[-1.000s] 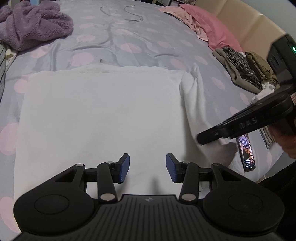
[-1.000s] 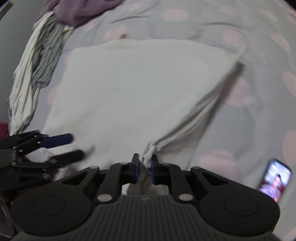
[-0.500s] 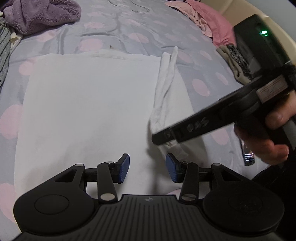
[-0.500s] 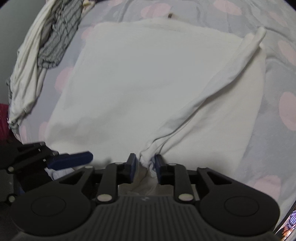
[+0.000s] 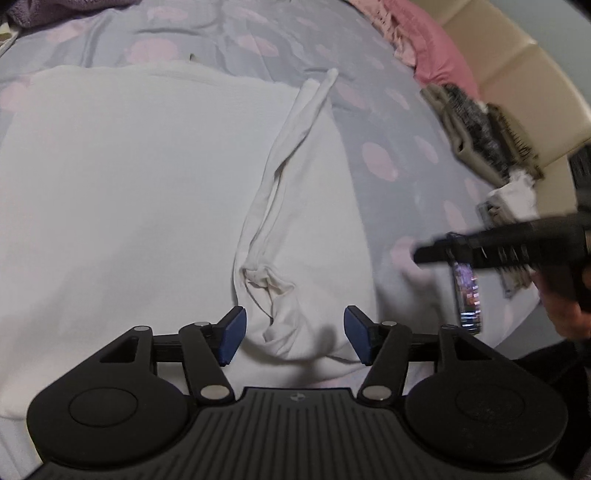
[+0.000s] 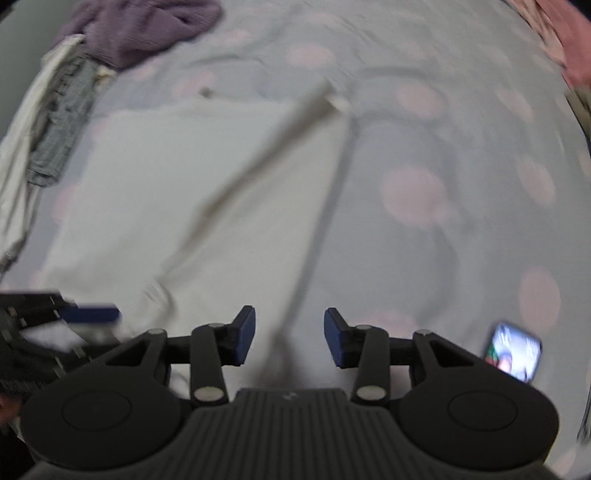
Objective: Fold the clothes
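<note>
A white garment [image 5: 129, 192] lies flat on the bed, its right side folded inward with the sleeve [image 5: 288, 147] as a long strip on top. My left gripper [image 5: 293, 339] hovers over the bunched sleeve cuff [image 5: 273, 291] near the garment's front edge. Its jaws are opening and the pads do not press the cloth. In the blurred right wrist view the same garment [image 6: 192, 192] spreads to the left. My right gripper [image 6: 289, 341] is over the garment's right edge, its jaws opening with nothing gripped. It also shows at the right of the left wrist view, right gripper [image 5: 436, 254].
The bed has a grey sheet with pink dots [image 5: 384, 162]. A phone [image 5: 467, 295] lies lit at the bed's right edge. Folded clothes [image 5: 484, 136] and pink fabric [image 5: 432, 48] sit at the right. A purple garment [image 6: 147, 26] and striped cloth [image 6: 62, 122] lie at the far left.
My right gripper let go of the sleeve after laying it across the garment and swung away to the right. My left gripper widened and sank toward the cuff.
</note>
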The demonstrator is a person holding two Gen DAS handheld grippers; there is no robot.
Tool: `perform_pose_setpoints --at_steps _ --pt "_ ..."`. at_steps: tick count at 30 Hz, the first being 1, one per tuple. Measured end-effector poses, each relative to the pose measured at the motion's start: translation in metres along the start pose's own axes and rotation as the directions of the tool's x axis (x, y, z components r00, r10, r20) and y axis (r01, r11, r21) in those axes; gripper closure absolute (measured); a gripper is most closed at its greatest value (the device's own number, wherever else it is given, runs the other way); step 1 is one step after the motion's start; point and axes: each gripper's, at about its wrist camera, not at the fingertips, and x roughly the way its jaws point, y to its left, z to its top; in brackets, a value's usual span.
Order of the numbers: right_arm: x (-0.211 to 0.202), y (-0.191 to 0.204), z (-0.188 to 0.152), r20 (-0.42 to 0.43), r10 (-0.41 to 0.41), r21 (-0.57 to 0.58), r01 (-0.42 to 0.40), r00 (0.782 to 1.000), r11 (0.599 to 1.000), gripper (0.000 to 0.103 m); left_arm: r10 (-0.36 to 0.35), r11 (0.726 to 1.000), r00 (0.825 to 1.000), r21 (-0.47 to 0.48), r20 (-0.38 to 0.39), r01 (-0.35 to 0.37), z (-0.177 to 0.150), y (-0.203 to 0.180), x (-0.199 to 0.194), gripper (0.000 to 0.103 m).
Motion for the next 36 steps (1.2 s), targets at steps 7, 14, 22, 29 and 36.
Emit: perform_pose_setpoints --at_steps 7,14,22,29,36 --pt "0.001 -0.049 -0.016 0.011 -0.076 0.065 0.076 0.997 0.995 0.059 0.089 0.996 0.995 0.024 -0.052 -0.087 0.006 -0.004 0.024 0.079" --pt "-0.042 -0.114 0.006 0.146 -0.135 0.180 0.108 0.980 0.978 0.059 0.107 0.994 0.990 -0.026 -0.089 -0.110 0.007 0.008 0.029 0.095" --pt "-0.033 -0.126 0.027 0.147 -0.113 0.251 0.073 0.983 0.965 0.054 0.110 0.994 0.992 -0.011 -0.059 -0.111 0.003 0.016 0.017 0.077" --pt "-0.016 -0.114 0.035 0.127 -0.098 0.229 0.067 0.987 0.971 0.053 0.115 0.988 0.993 0.098 0.015 -0.116 -0.010 0.002 0.011 0.057" --pt "0.000 -0.104 0.038 0.093 -0.100 0.180 0.082 0.991 0.980 0.053 0.174 0.982 0.985 0.070 0.009 -0.174 -0.014 0.001 0.015 0.060"
